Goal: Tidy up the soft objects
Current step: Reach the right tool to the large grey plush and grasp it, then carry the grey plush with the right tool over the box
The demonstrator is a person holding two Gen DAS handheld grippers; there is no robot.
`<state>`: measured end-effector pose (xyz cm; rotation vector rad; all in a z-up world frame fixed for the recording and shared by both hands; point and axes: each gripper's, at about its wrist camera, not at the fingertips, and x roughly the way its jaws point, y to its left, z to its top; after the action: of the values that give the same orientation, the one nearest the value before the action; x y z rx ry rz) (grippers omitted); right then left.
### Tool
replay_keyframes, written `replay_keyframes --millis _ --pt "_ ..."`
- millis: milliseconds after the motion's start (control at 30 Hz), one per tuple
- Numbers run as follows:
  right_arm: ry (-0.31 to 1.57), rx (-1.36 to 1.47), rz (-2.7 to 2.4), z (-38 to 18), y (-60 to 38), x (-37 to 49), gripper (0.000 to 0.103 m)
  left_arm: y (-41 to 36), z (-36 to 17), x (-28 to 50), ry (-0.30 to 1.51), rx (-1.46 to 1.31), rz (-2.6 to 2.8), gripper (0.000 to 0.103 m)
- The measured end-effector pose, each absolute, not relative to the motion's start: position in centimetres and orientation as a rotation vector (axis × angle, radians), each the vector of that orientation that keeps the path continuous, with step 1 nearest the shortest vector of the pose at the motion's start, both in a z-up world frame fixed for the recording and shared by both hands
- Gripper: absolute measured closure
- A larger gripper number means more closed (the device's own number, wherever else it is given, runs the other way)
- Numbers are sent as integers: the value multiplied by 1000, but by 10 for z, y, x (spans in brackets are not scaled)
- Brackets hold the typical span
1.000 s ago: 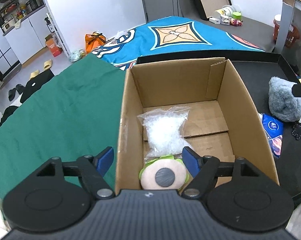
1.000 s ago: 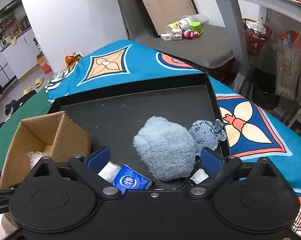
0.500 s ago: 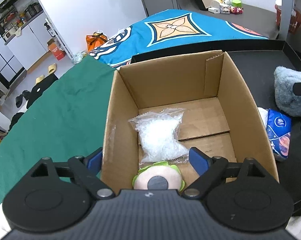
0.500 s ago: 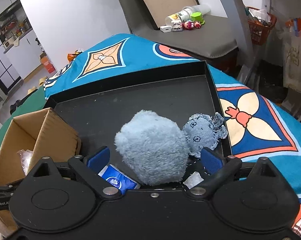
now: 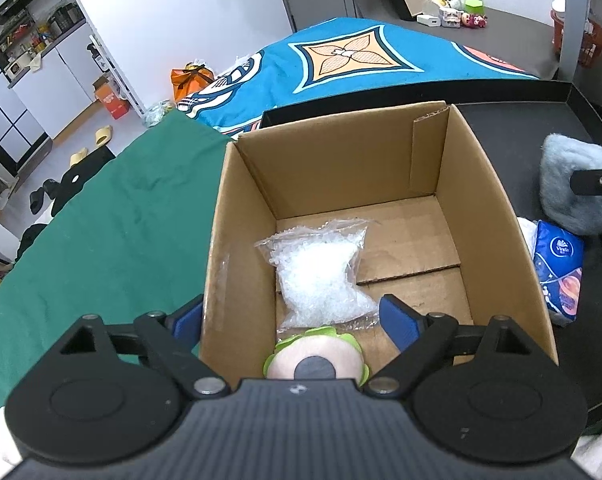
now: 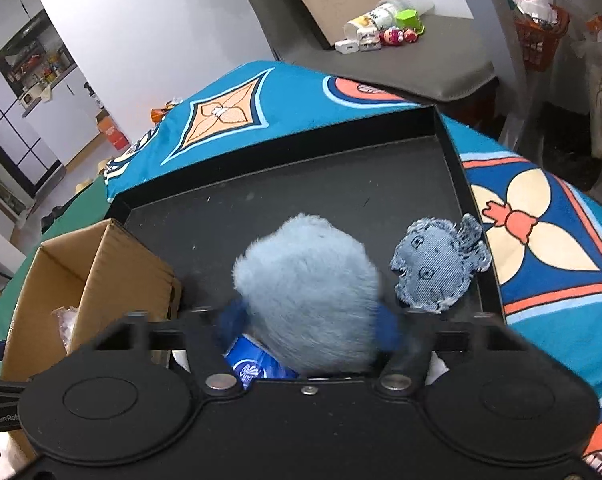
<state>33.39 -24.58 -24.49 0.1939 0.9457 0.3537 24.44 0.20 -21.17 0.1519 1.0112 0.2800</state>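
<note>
My right gripper (image 6: 307,326) is shut on a fluffy light-blue plush (image 6: 305,280) over the black tray (image 6: 341,184); its blue pads press into both sides of the fur. The plush also shows at the right edge of the left wrist view (image 5: 573,184). My left gripper (image 5: 291,322) is open and empty over the near end of the cardboard box (image 5: 341,168). In the box lie a clear bag of white pellets (image 5: 321,272) and a round pink and green soft toy (image 5: 315,354), partly hidden under the gripper body.
A denim fish-shaped patch (image 6: 437,264) lies on the tray to the right of the plush. A blue tissue pack (image 5: 559,272) lies on the tray beside the box. Green cloth (image 5: 101,232) lies to the left of the box, a patterned blue blanket (image 5: 341,56) behind.
My right gripper has moved forward around the blue plush and closed on it. My left gripper has drawn back a little over the box and stayed open.
</note>
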Motion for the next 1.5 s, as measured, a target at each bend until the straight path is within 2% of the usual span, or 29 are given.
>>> replay_keyframes --millis 167,1133,1333,1500 --pt "937 175 359 -238 -242 327 50 4 -211 242 1009 141 272 14" --pt "759 89 420 -168 -198 299 49 28 -202 219 946 67 226 15" --pt "748 75 442 -159 -184 293 49 34 -201 212 927 51 216 21" --pt "742 61 471 -155 -169 287 49 39 -203 209 930 26 205 37"
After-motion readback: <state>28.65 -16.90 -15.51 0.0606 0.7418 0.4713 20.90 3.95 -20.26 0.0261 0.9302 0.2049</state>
